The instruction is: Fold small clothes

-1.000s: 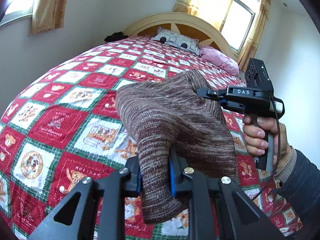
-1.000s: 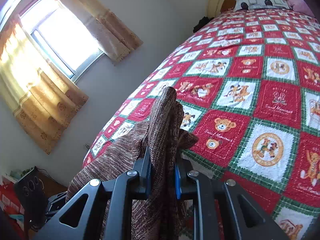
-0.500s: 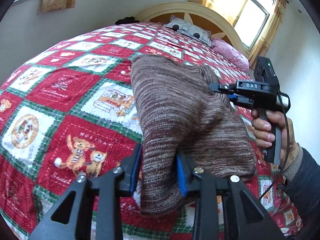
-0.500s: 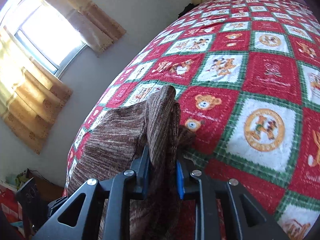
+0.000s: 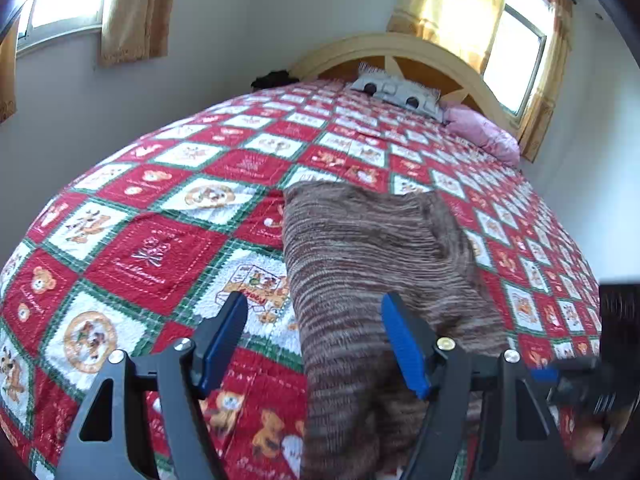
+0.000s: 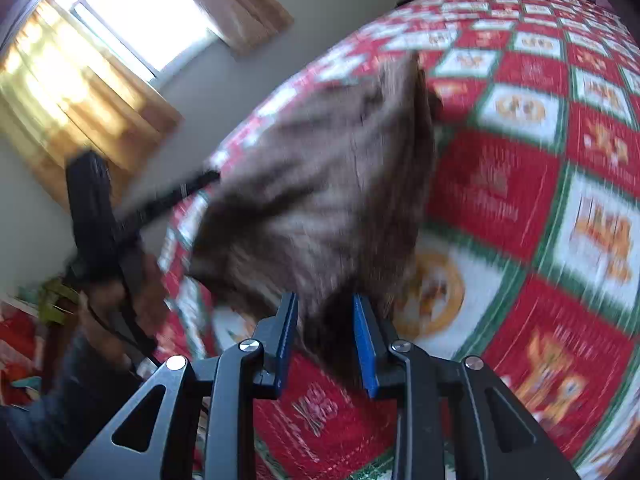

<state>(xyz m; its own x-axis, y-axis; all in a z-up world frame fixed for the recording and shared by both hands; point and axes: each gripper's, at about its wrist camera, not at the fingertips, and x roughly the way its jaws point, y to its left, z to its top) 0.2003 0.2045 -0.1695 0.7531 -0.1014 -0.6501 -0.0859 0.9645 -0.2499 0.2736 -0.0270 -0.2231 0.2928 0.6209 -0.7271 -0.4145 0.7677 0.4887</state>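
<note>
Brown knitted garment [image 5: 372, 248] lies on a patchwork quilt [image 5: 160, 248]; left gripper [image 5: 316, 340] has just spread open around it; right gripper [image 6: 326, 340] pinches its edge, having just been closing.

Brown garment [image 5: 360, 248] — ribbed, fuzzy knit; quilt [image 5: 160, 248] — stitched, matt cloth; headboard [image 5: 400, 46] probably painted wood.

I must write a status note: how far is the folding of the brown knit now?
Done: the knit lies doubled on the quilt. In hand: the left tongs have just been opening and no longer press the cloth between them; the right tongs have just been closing, with a bunched corner between them. Left: free that corner and smooth it. Whether another fold is needed I cannot tell.
</note>
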